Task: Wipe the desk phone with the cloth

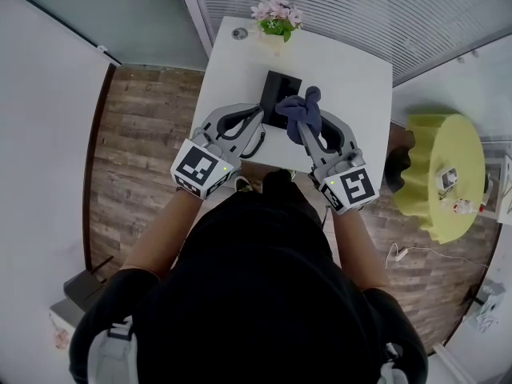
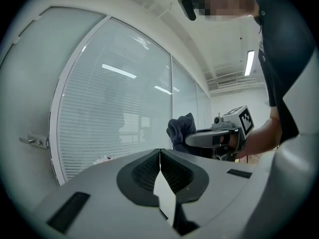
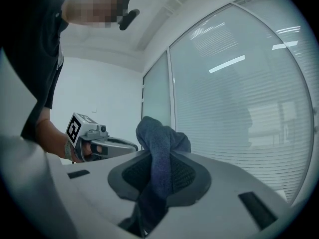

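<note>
A black desk phone (image 1: 278,96) with a coiled cord sits on the white table (image 1: 352,78). A dark blue cloth (image 1: 302,110) is bunched above the phone's right side, pinched in my right gripper (image 1: 308,130); the same cloth (image 3: 160,153) sticks up between the jaws in the right gripper view. My left gripper (image 1: 252,117) hovers at the phone's left side, jaws closed together with nothing in them. In the left gripper view the jaws (image 2: 159,156) point up toward the window, and the cloth (image 2: 182,128) and right gripper (image 2: 219,136) appear beyond.
A pot of pink flowers (image 1: 278,21) stands at the table's far edge, with a small round object (image 1: 239,33) to its left. A yellow-covered round table (image 1: 448,170) stands to the right. Glass walls with blinds (image 1: 336,6) lie behind.
</note>
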Motion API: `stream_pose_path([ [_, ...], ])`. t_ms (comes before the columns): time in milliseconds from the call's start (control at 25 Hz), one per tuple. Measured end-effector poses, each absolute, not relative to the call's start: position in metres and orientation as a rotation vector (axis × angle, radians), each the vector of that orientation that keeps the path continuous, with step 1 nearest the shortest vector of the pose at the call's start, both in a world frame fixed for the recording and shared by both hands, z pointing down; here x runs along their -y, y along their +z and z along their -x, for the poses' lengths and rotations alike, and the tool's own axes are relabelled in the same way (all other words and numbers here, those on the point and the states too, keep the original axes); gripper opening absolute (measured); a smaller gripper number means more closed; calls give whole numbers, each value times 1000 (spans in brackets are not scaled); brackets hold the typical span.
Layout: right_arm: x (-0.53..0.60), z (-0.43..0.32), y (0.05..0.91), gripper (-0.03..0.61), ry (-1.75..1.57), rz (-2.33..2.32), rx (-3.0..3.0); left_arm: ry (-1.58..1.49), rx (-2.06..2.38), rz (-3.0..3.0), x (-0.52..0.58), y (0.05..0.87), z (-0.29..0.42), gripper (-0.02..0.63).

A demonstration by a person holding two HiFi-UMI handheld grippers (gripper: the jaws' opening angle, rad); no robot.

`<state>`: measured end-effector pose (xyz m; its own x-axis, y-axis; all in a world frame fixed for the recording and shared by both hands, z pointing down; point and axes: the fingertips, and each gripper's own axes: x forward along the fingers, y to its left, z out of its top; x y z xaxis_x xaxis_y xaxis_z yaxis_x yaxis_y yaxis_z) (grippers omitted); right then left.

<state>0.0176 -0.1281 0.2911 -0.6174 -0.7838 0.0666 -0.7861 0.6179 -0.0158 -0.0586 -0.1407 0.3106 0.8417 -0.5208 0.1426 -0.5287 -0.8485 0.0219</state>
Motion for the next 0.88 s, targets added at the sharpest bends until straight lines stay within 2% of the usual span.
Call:
stream_pose_path([
  [880,118,-16,249,91,-42,-1388,2836,66,809,-3014,131,264,39,11],
])
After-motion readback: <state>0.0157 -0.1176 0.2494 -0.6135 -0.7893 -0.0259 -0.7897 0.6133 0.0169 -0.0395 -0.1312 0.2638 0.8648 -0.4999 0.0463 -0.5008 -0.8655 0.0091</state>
